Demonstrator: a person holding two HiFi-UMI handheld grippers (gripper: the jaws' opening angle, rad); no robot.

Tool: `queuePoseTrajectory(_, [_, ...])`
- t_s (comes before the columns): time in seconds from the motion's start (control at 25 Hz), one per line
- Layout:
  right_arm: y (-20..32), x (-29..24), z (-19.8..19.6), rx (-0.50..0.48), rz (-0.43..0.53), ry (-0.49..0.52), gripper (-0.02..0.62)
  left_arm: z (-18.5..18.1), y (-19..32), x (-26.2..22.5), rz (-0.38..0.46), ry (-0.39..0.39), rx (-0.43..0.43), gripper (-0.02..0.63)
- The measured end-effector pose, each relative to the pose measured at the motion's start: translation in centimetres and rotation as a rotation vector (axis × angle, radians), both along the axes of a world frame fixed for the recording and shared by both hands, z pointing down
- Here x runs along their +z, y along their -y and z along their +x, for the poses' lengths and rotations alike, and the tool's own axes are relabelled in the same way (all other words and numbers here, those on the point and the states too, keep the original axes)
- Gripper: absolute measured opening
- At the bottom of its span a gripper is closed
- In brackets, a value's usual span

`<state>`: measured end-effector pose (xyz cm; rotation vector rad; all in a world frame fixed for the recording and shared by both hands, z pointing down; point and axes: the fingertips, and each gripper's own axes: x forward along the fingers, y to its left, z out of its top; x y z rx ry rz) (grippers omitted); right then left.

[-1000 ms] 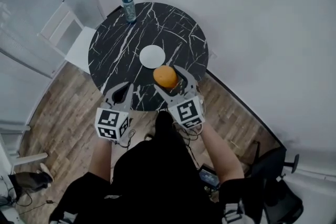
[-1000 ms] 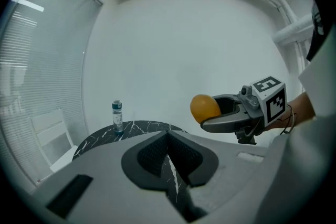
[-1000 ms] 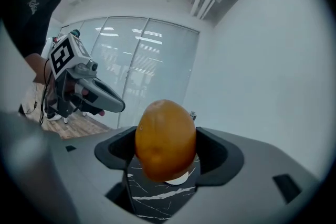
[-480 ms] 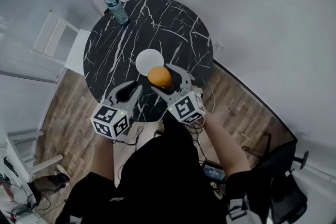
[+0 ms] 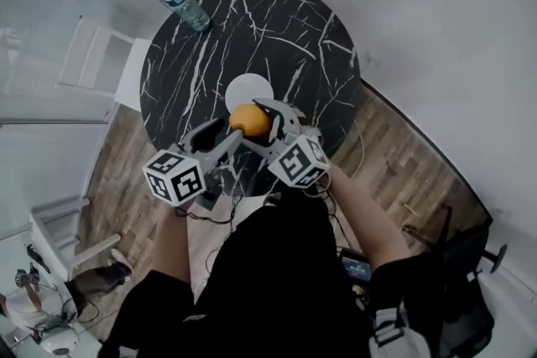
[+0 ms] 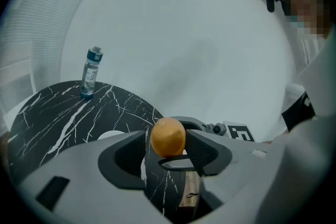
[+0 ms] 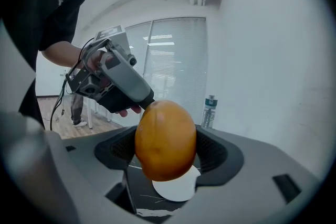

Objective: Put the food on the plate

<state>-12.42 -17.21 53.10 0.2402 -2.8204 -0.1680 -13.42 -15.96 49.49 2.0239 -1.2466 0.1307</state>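
An orange fruit [image 5: 248, 119] hangs above the near side of the black marble table [image 5: 294, 21], just in front of the small white plate [image 5: 249, 88]. My right gripper [image 5: 258, 123] is shut on it, one pad on each side of the fruit [image 7: 165, 139], with the plate [image 7: 176, 189] showing below. My left gripper [image 5: 220, 134] has come in from the left and its jaws are opening. In the left gripper view the fruit [image 6: 168, 137] sits in line with the gap of that gripper [image 6: 167, 152], at or just past its tips, and the pads do not press on it.
A water bottle [image 5: 185, 6] stands at the table's far left edge and also shows in the left gripper view [image 6: 91, 72]. A white chair [image 5: 96, 54] is beside the table on the left. Cables lie on the wood floor [image 5: 126, 180] near my feet.
The left gripper has swung right until its tips are beside the fruit, and its jaws have spread apart. The right gripper still grips the fruit, now closer to the plate's near edge.
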Motion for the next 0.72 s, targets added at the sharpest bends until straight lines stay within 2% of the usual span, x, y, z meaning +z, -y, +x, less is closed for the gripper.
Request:
queuePoseTrajectory(0.12, [-0.1,0.0,-1.0,-0.047,0.021,0.013,0.331,-0.3,0.7,0.5,-0.024,-0.083,-0.014,0.239])
queuePoseTrajectory(0.2, [-0.2,-0.2,-1.6,-0.086,0.039,0.029,0.331,-0.5,1.3,0.5,-0.024,-0.106,-0.022,0.252])
queuePoseTrajectory(0.48, [1.7,0.8,-2.6,-0.125,0.004,0.024,0.331,-1.1,3.9,1.9,-0.041,-0.050,-0.036,0.247])
queuePoseTrajectory(0.6, [2.5,1.8,-2.6,-0.131,-0.006,-0.005,0.331,-1.1,4.7,2.8,-0.062,-0.053,-0.035,0.245])
queuePoseTrajectory(0.72, [3.1,3.1,-2.6,-0.121,-0.026,-0.036,0.331,-1.0,5.3,3.8,-0.069,-0.018,-0.035,0.242])
